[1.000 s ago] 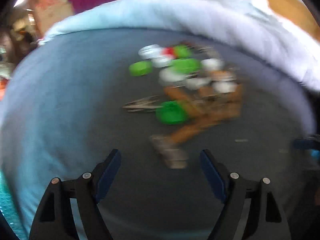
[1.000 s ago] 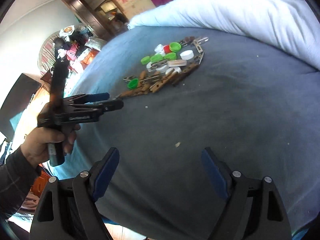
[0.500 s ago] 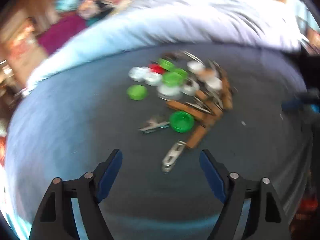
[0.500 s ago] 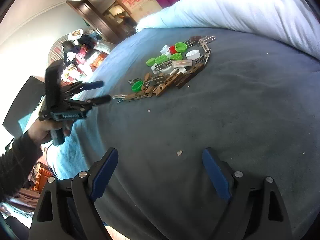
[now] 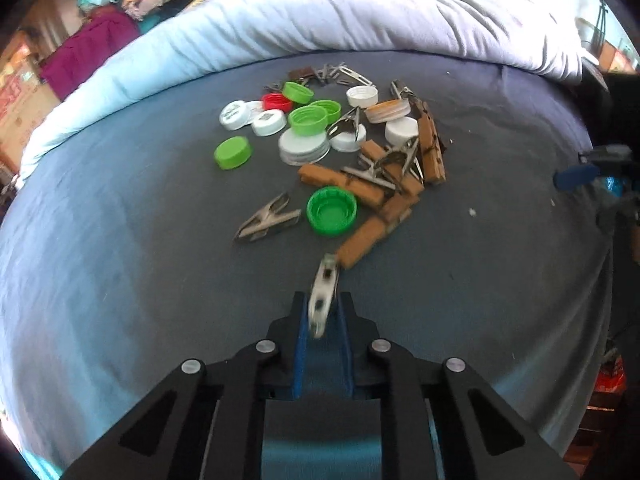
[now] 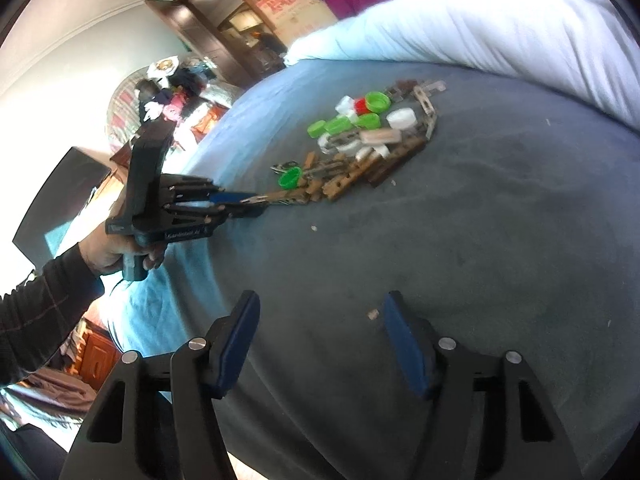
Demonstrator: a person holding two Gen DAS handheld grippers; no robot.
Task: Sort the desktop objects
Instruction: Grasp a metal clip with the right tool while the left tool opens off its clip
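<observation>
Left wrist view: the left tongs (image 5: 323,312) are clenched on a metal clip (image 5: 325,292), pads pressing its sides, the clip's far end poking out toward the pile. It sits at the near edge of the heap, its tip just beside a wooden clothespin (image 5: 362,242). Whether the clip is clear of the bed cover cannot be told; it is blurred.

The carrying surface is a bed with a dark blue cover (image 5: 120,220), a pale duvet (image 5: 320,12) bunched along the far edge. The pile lies mid-bed toward the far edge: bottle caps in green, white and one red (image 5: 277,101) on the far-left part, wooden pins and more metal clips on the right part. A green cap (image 5: 331,210) lies open side up just beyond the held clip, and a loose metal clip (image 5: 266,220) sits left of it.

Right wrist view: the right tongs (image 6: 320,344) hang over bare cover near the bed's near edge, well apart from the pile, jaws closing with nothing between them. The left tongs (image 6: 256,202) show at the pile's near tip, gripped by a hand (image 6: 116,246).

Step judged: the first pick of a metal clip, grasp just made. Next move calls for lifting it clear without dragging the touching clothespin, then carrying it to an open patch of bed to start a clip group. No sorting spot is marked.
</observation>
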